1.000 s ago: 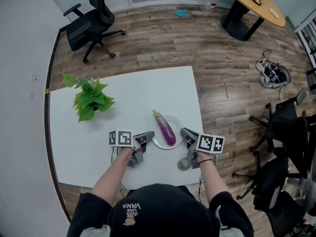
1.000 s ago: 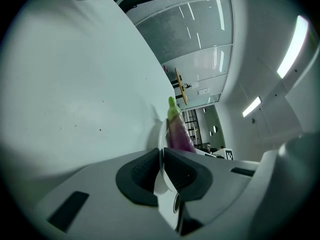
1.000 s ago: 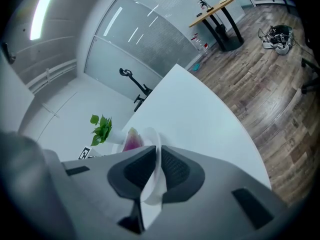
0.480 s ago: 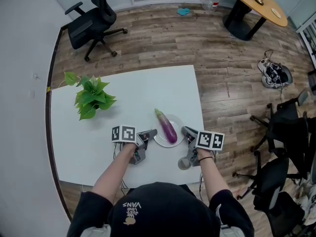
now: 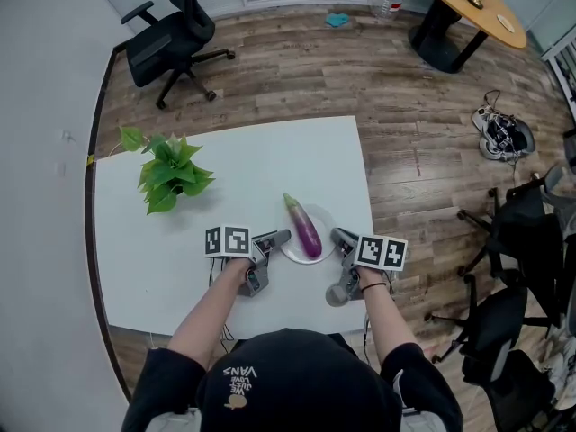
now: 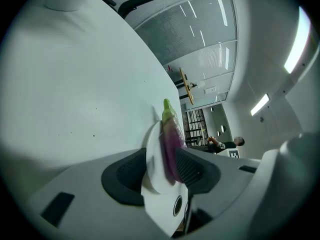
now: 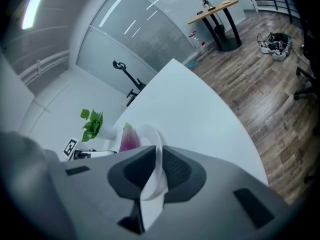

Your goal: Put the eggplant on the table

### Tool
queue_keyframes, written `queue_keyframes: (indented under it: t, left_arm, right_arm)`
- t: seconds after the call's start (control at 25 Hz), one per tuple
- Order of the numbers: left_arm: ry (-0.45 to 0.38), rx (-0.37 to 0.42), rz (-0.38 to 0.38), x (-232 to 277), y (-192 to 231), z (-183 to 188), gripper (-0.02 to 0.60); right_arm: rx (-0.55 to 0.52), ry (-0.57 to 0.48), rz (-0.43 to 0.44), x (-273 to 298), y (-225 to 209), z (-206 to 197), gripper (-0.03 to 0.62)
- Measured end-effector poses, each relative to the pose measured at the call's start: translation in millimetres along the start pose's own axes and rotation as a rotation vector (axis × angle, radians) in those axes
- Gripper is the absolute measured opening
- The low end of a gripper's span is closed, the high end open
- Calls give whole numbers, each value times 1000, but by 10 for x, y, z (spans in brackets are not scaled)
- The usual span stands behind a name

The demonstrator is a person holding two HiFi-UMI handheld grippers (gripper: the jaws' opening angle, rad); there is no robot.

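A purple eggplant (image 5: 304,229) with a green stem lies on a small white plate (image 5: 322,220) near the front edge of the white table (image 5: 234,174). My left gripper (image 5: 278,240) is at the plate's left rim. Its jaws are opening, with the plate (image 6: 153,171) between them and a gap beside the pads, and the eggplant (image 6: 172,139) lies just beyond. My right gripper (image 5: 341,238) is shut on the plate's right rim; the plate (image 7: 156,176) is pinched between its pads, with the eggplant (image 7: 128,139) behind.
A potted green plant (image 5: 167,173) stands on the table's left part. Office chairs (image 5: 171,39) stand beyond the table and at the right. A round wooden table (image 5: 468,3) and a bundle of cables (image 5: 500,136) are on the wood floor.
The left gripper's jaws have parted at the plate's left rim. Both hands, the plate and the eggplant have stayed in place.
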State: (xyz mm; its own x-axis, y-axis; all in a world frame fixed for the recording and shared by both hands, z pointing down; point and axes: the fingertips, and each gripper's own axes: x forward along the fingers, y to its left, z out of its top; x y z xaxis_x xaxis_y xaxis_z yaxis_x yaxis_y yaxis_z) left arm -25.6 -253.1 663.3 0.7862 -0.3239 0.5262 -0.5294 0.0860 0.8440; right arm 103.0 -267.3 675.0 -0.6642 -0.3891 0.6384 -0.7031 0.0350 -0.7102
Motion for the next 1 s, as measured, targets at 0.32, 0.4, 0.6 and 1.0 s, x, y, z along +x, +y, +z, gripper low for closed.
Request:
queue_keyframes:
  t: [0.32, 0.4, 0.6, 1.0]
  left_arm:
    - [-33, 7, 22, -93, 8, 35, 199]
    - [-35, 9, 21, -109, 13, 38, 201]
    - [-44, 29, 21, -118, 18, 61, 204]
    - [-96, 115, 3, -269, -115, 116, 202]
  right_arm:
    - [52, -43, 18, -44, 20, 50, 78]
    - [47, -47, 15, -56, 31, 70, 88]
    - [32, -51, 7, -85, 31, 72, 91]
    - [-41, -74, -41, -248, 66, 62, 91]
